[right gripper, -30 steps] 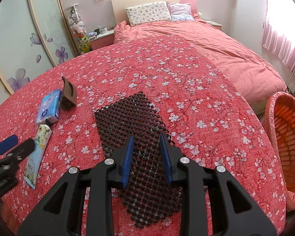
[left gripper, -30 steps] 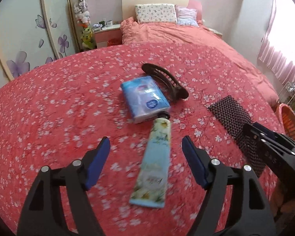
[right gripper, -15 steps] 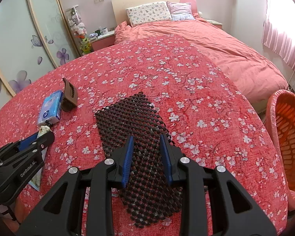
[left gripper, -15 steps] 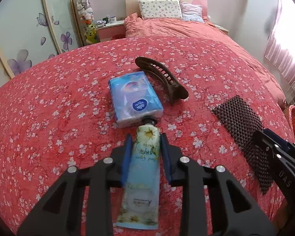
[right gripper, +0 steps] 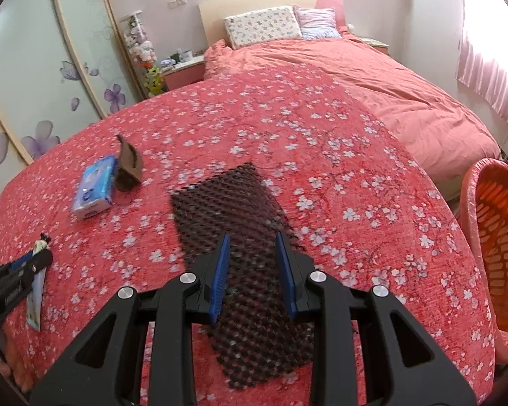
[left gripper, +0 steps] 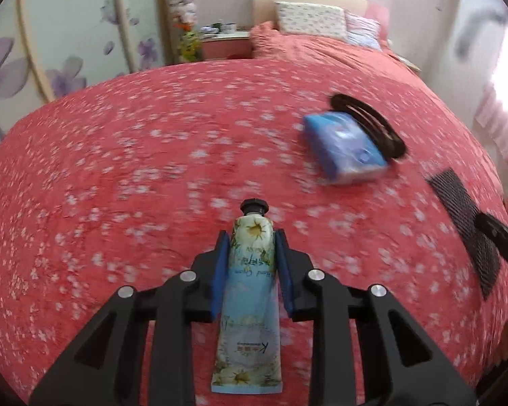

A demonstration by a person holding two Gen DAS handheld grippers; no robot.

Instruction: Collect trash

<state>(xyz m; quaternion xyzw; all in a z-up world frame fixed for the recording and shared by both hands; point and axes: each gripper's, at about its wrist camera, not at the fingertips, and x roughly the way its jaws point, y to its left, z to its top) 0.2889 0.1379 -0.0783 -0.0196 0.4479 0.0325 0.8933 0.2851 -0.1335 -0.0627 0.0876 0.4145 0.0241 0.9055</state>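
Your left gripper (left gripper: 250, 240) is clamped on the hand cream tube (left gripper: 250, 291), blue pads pressed flat against both sides of its upper body, black cap pointing away from you over the red flowered bedspread (left gripper: 125, 176). The tube's crimped tail hangs back toward you between the gripper arms.

Your right gripper (right gripper: 252, 243) has the dark mesh mat (right gripper: 233, 209) between its pads, and its jaws are opening slightly; the pads stand narrowly apart, and you cannot tell from this view whether they press on the mat. The mat lies flat on the bedspread, running away from you.

To the left of the mat sits the blue tissue pack (right gripper: 94, 187), with the brown hair clip (right gripper: 128, 169) touching its far edge. The orange basket (right gripper: 497, 237) stands off the bed's right side.
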